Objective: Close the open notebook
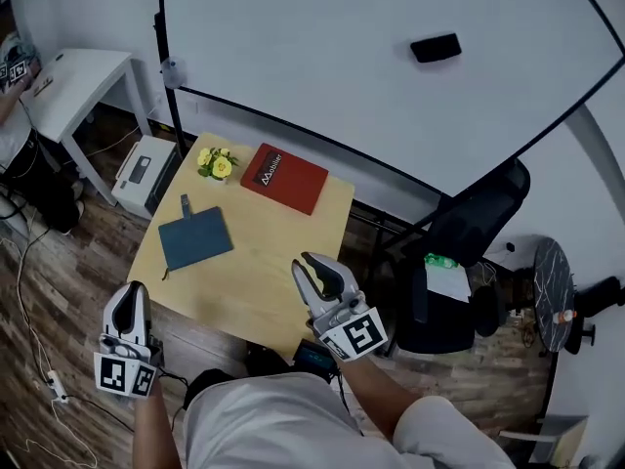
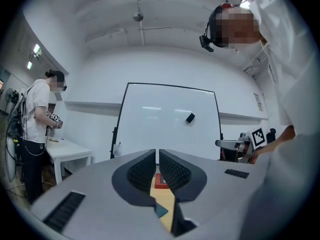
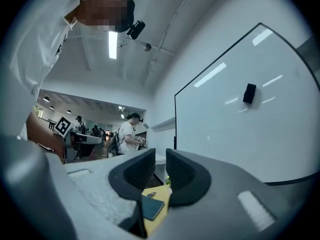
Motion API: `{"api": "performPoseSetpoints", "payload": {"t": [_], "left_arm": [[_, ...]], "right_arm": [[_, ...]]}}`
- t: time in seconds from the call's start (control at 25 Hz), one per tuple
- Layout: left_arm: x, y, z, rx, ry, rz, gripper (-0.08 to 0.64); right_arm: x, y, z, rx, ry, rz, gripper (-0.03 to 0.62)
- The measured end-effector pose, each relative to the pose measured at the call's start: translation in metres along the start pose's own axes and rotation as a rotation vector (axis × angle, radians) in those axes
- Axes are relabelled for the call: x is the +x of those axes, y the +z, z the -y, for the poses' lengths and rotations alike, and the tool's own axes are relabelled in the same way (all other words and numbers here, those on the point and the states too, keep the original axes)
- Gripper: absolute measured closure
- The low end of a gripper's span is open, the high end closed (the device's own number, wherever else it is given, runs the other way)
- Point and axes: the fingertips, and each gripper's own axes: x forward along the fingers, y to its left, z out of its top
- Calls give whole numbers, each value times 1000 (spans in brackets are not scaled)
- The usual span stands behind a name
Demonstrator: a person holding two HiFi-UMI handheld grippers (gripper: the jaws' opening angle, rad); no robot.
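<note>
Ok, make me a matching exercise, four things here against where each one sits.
1. flowers
2. red book
3. blue notebook
4. eraser

A. on the whiteboard
B. closed, on the table's left half
C. table's far left corner
D. table's far edge, right of the flowers

Pairs: 1-C, 2-D, 3-B, 4-A

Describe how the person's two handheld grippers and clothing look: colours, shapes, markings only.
Both the left gripper and right gripper have pale grey bodies with dark ribbed pads on curved jaws. Each carries a white cube printed with black square markers. The person wears a white short-sleeved top.
</note>
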Motion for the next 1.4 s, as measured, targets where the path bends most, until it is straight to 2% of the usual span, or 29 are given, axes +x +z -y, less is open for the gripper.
{"api": "performPoseSetpoints", "payload": {"t": [0.16,0.28,0.52,0.64,0.76,0.96,1.24,1.4], "left_arm": [[-38,4,15,32,-7,16,532],[-76,2,23,46,3,2,532],[-171,-1,29,13,-17,22,532],[-218,-29,36,34,-1,-29,532],[-255,-56,46,9,9,-69,531],[-286,-72,70,-17,-17,-92,531],[-297,-41,117,15,-61,-49,532],[-304,-42,166,13,-94,-67,532]], "right_arm": [[-27,3,-28,-14,-79,-17,528],[-44,6,-69,-40,-97,-41,528],[-92,-3,-162,-24,-121,-87,528],[-125,-12,-201,-19,-112,-110,528],[-156,-21,-228,-31,-108,-156,528],[-195,-22,-240,-20,-123,-186,529],[-237,6,-238,-14,-101,-128,531],[-287,18,-231,-17,-104,-128,534]]}}
